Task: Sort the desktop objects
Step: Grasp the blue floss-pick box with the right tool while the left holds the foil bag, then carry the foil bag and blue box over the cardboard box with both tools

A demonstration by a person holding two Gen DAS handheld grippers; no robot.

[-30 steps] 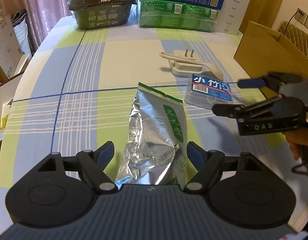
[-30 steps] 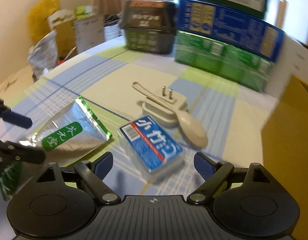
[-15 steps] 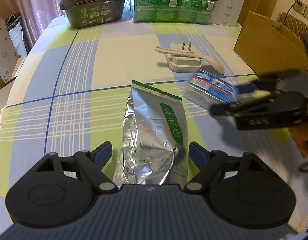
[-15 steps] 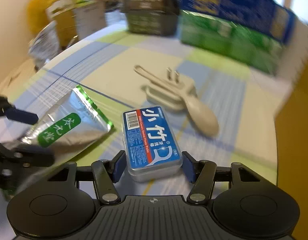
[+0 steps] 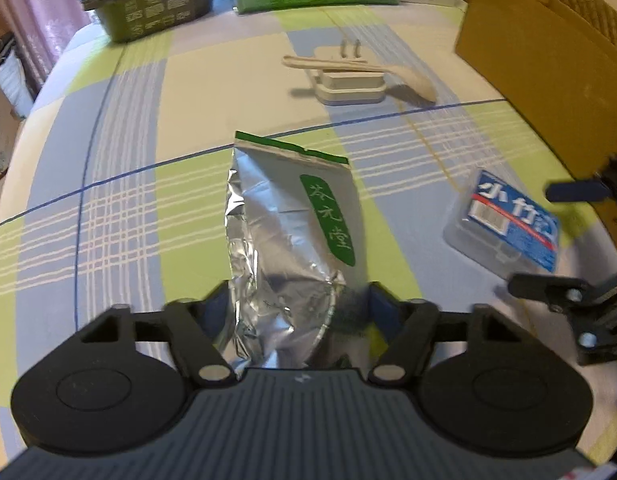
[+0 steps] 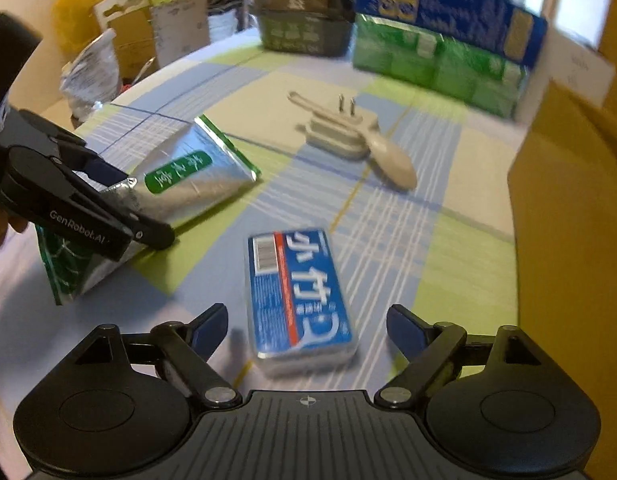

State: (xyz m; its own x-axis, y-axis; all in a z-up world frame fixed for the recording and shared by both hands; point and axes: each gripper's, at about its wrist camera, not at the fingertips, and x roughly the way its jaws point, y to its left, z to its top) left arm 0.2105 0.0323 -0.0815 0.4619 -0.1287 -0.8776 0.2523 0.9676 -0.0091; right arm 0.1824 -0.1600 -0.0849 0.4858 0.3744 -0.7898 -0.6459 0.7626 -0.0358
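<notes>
Nearest in the left wrist view, the left gripper (image 5: 300,304) has its jaws pressed in on the lower end of the foil tea pouch (image 5: 296,236), which lies lengthwise on the checked tablecloth (image 5: 120,168) with its green-edged top pointing away. Off to the side, the right gripper (image 6: 308,330) stands spread wide, the blue toothpick box (image 6: 298,296) lying flat on the cloth between its fingers and touching neither — so I judge that box is not in hand at this moment. Farther out sit the white plug adapter (image 5: 348,80), prongs up, and a beige spoon (image 5: 412,84) resting across it; both look untouched. By my reading the sorting is at an early stage: the pouch is gripped but not lifted clear, and the box, plug and spoon all remain to be placed. A brown cardboard box (image 5: 548,80) stands at the table's right edge, perhaps the destination, though its inside is hidden. Beyond, green and blue cartons (image 6: 440,56) and a dark crate (image 6: 304,20) are stacked at the far edge — pink curtains behind.
</notes>
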